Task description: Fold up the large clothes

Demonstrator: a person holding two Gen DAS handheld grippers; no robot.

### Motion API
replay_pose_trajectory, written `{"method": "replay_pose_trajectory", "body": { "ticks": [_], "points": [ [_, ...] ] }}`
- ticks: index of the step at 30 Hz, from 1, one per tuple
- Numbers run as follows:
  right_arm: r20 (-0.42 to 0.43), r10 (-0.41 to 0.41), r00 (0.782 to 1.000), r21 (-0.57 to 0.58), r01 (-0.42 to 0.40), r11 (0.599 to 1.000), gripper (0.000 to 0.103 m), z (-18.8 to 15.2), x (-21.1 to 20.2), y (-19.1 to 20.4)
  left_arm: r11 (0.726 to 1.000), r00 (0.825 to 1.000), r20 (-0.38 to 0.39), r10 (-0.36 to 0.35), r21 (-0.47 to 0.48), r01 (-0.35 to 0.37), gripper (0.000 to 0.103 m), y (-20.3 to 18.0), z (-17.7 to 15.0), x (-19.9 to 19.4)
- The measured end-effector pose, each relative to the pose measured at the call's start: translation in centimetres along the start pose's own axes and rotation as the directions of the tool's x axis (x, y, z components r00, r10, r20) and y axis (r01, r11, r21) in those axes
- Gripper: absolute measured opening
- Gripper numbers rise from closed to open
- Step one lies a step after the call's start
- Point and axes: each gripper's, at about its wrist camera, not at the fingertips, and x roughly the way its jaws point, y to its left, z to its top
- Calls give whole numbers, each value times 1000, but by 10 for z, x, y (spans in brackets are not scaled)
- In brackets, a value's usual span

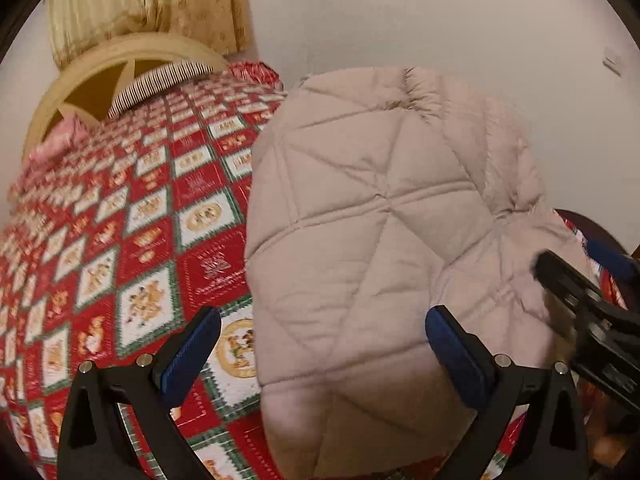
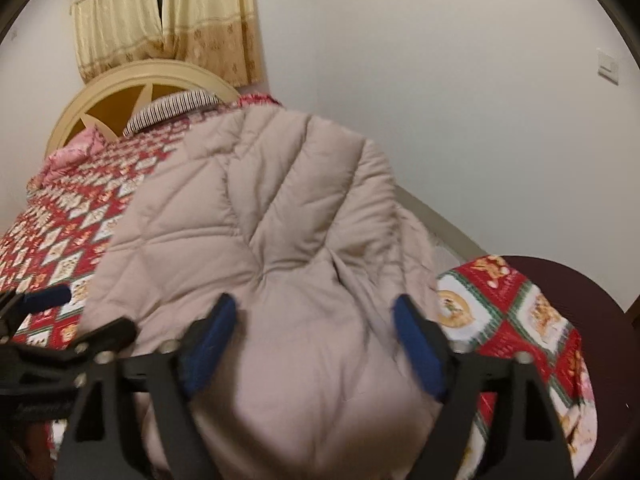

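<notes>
A bulky beige quilted padded jacket point(image 1: 372, 240) lay on the bed, on top of a red, white and green patchwork bedspread point(image 1: 132, 240) with small printed pictures. In the left wrist view the jacket filled the middle and right part, and the left tool point(image 1: 322, 344) stood wide, with its blue-padded fingers point(image 1: 192, 350) apart; the jacket's near edge lay between them, but neither pad pressed it. The right tool point(image 1: 576, 292) showed at the right edge, blurred, close over the jacket. In the right wrist view the right tool point(image 2: 314, 340) was also wide, and the puffy fabric point(image 2: 260, 240) bulged between its blue pads point(image 2: 416, 344) without being pinched. At the far end of the bed stood a cream rounded wooden headboard point(image 2: 120, 80), with a black and white striped pillow point(image 2: 172, 110) and a pink pillow point(image 2: 68, 156) below it. Pale yellow curtains point(image 2: 168, 12) hung behind.
</notes>
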Motion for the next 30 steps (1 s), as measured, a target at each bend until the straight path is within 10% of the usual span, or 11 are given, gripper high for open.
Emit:
{"method": "replay_pose_trajectory", "body": {
  "ticks": [13, 30],
  "points": [
    [-31, -8, 999, 41, 9, 999, 94, -37, -36, -12, 999, 997, 62, 47, 25, -48, 102, 4, -30, -32],
    [-86, 29, 996, -2, -29, 1000, 94, -53, -44, 12, 1000, 985, -175, -5, -21, 1, 102, 9, -62, -2]
  ]
}}
